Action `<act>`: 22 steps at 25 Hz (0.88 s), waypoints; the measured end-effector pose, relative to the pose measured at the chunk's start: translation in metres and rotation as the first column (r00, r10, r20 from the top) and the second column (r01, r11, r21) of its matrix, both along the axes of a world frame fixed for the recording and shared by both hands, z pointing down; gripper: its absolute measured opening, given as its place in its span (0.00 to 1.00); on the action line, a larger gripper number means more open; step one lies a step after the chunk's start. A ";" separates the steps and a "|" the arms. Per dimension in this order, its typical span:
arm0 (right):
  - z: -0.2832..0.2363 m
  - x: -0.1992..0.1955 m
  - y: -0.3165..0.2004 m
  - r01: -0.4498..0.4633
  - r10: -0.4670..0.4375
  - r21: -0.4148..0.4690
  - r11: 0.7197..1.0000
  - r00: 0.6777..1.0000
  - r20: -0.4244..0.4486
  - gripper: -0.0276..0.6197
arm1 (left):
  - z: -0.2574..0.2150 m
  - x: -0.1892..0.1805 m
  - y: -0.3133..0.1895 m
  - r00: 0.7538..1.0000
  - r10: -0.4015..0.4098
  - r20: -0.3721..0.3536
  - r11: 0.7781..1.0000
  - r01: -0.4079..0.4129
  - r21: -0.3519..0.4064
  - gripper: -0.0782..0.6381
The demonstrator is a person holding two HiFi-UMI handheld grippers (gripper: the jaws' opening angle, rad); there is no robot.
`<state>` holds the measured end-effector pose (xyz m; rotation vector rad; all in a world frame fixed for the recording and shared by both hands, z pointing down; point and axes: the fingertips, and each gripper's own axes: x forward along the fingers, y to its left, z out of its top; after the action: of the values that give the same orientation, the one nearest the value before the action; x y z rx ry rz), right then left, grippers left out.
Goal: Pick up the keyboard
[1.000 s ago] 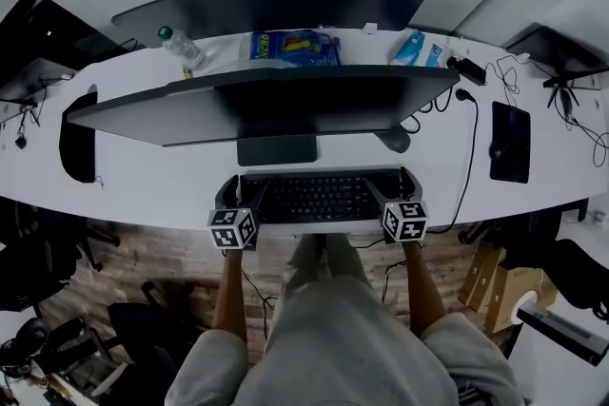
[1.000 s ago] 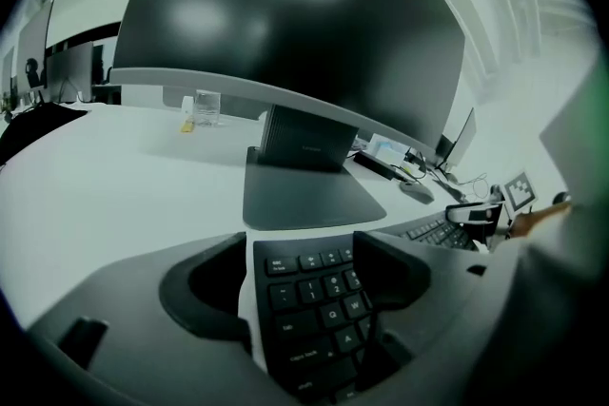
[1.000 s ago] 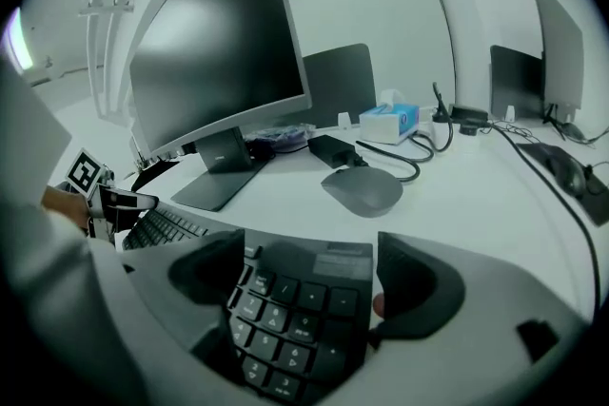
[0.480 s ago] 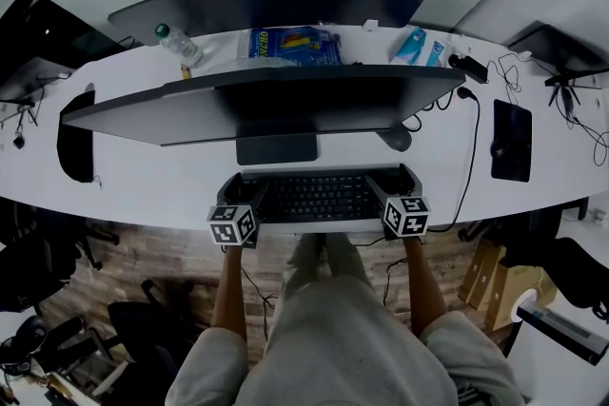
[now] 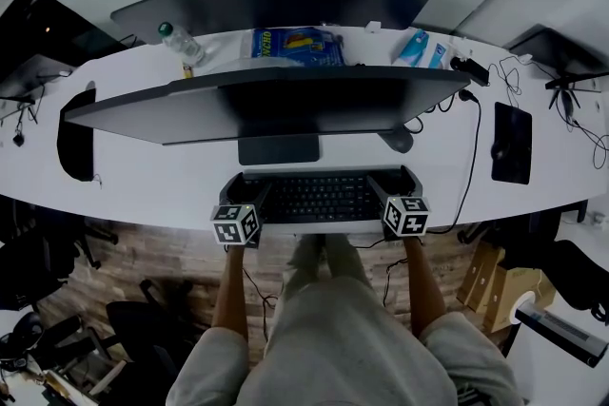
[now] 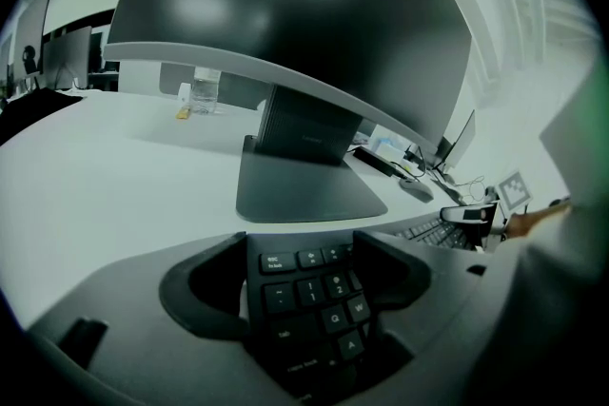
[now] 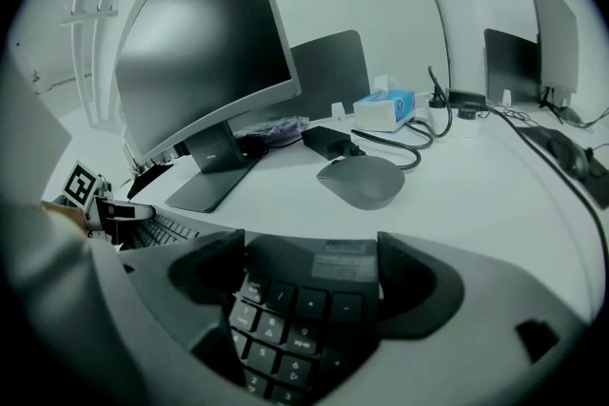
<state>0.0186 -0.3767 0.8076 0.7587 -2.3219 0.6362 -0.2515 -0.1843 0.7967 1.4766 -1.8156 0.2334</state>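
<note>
White curved desk (image 5: 143, 176) spans the head view from 9 o'clock to 3 o'clock, with wood flooring below its near edge.

1. Wide black monitor (image 5: 266, 105): centred on the desk, on a flat grey stand base (image 5: 278, 149). A second dark monitor (image 5: 276, 0) stands behind it at 12 o'clock.
2. Black keyboard (image 5: 314, 198): lies at 6 o'clock of the stand base, at the desk's near edge and parallel to it.
3. Left gripper (image 6: 303, 273): set over the keyboard's 9 o'clock end. Its jaws stand wide, and the keyboard end with the Q and Tab keys fills the gap, one jaw against the far edge and one against the near edge.
4. Right gripper (image 7: 309, 285): set over the 3 o'clock end in the same way. Jaws are wide and clamped on the number-pad end.
5. Black mouse pad (image 5: 511, 143): at 3 o'clock, well apart from the keyboard.
6. Blue packet (image 5: 295, 45): at 12 o'clock, behind the monitor.
7. Grey mouse (image 7: 363, 181): at 1 o'clock of the keyboard, just beside the stand base.
8. Blue tissue box (image 5: 419, 48): at 1 o'clock, near the desk's far edge.
9. Water bottle (image 5: 179, 43): at 11 o'clock, lying tilted in the head view.
</note>
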 end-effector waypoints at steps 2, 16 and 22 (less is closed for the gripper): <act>0.001 0.000 0.000 -0.001 0.001 -0.010 1.000 1.000 0.001 0.69 | 0.000 0.000 0.000 1.000 0.000 0.004 1.000 0.000 -0.002 0.57; 0.000 0.001 0.001 -0.014 0.014 -0.037 0.999 1.000 -0.006 0.69 | -0.003 0.000 0.001 0.999 -0.037 -0.011 0.999 0.037 0.013 0.57; -0.008 0.002 0.002 -0.019 0.019 -0.014 1.000 1.000 0.005 0.69 | -0.012 -0.001 -0.001 0.999 -0.054 0.000 0.998 0.054 0.035 0.57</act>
<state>0.0206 -0.3751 0.7991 0.7738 -2.3145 0.6628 -0.2521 -0.1853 0.7844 1.4496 -1.8662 0.1771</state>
